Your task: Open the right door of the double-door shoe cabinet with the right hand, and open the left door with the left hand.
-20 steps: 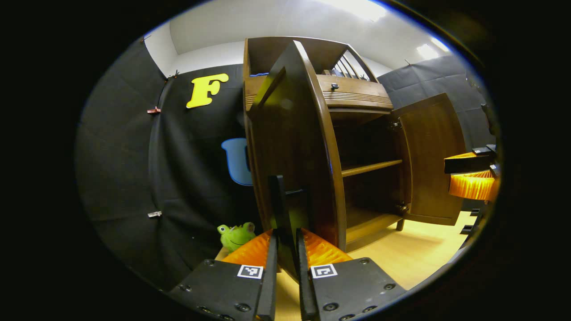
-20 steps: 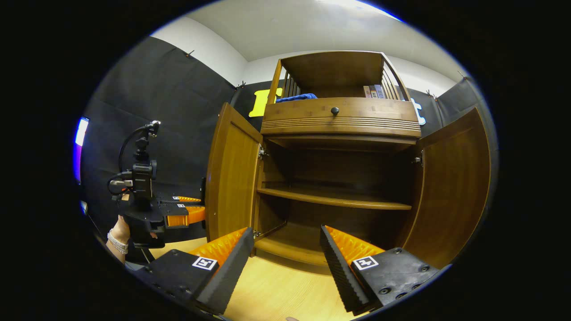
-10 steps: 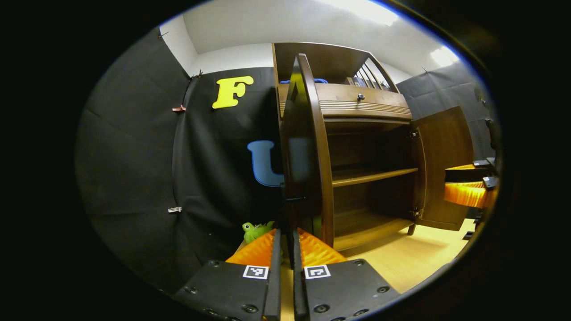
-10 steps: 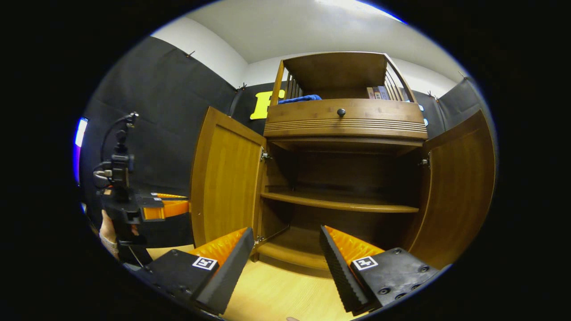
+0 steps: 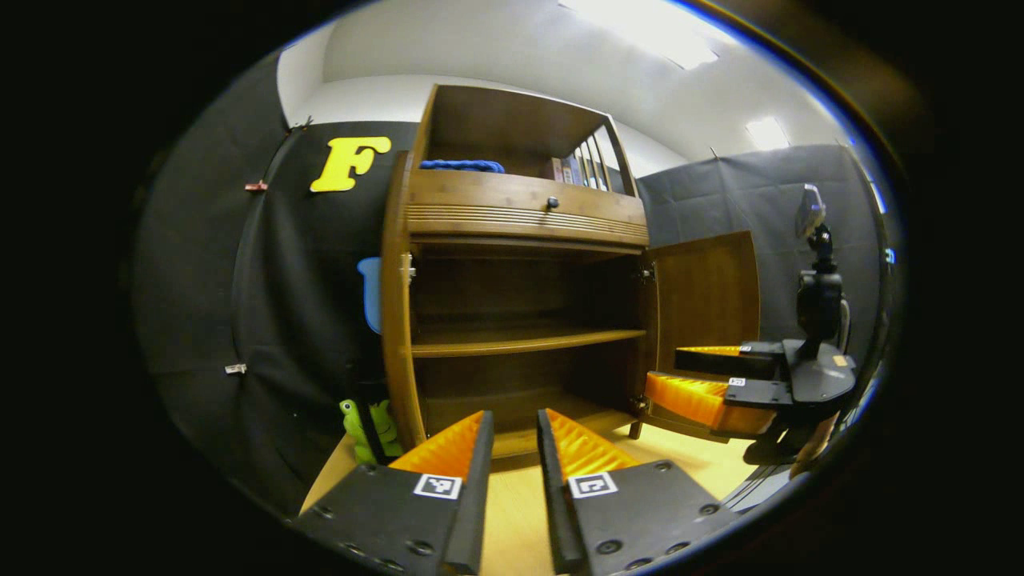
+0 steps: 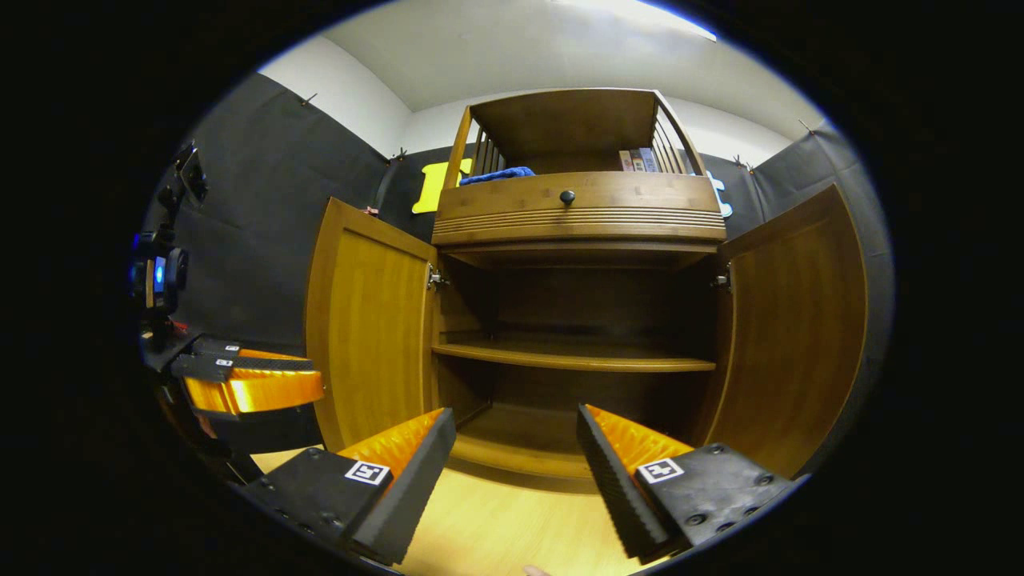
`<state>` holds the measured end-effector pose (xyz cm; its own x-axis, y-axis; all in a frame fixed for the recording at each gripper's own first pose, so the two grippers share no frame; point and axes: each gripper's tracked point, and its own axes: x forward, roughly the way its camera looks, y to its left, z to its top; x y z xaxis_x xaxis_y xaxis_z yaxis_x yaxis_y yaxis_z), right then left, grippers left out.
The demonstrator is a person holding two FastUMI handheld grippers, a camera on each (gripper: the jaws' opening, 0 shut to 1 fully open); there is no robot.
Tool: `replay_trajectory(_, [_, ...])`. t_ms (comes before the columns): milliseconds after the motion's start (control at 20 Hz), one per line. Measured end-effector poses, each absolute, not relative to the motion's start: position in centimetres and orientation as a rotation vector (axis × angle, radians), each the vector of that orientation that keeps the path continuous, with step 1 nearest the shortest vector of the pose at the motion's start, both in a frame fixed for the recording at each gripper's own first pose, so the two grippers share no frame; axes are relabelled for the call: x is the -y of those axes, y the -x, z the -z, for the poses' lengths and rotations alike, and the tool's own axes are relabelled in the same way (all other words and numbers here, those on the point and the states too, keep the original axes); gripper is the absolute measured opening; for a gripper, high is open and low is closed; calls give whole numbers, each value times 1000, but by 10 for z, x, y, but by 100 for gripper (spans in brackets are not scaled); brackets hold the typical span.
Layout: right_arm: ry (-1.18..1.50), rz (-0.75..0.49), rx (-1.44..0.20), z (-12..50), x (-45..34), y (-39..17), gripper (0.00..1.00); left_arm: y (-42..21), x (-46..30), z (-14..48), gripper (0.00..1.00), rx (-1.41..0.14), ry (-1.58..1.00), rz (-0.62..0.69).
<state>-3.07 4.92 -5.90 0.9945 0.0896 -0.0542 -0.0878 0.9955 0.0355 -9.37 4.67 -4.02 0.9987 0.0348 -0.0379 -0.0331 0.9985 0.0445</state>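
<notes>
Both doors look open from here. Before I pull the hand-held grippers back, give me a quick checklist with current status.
1. Left door swung wide open: ok.
2. Right door swung wide open: ok.
3. Left hand-held gripper released, fingers apart, nothing between them: ok.
4. Right hand-held gripper open, nothing between its fingers: ok.
5. Cabinet shelf bare where visible: ok.
6. Space behind both hand-held grippers for pulling back: cannot tell.

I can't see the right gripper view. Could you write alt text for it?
A wooden shoe cabinet stands with its left door and right door both swung wide open, showing bare shelves. The right gripper hangs open in front, holding nothing, and the left gripper is at the far left.
</notes>
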Motion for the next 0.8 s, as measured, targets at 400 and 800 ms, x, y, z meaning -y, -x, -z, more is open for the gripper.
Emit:
replay_trajectory(400, [-1,10,-62,56,0,51,99,51,-4,46,100,-40,-48,38])
replay_trajectory(800, [3,47,-45,46,26,57,96,33,14,41,96,-18,-49,62])
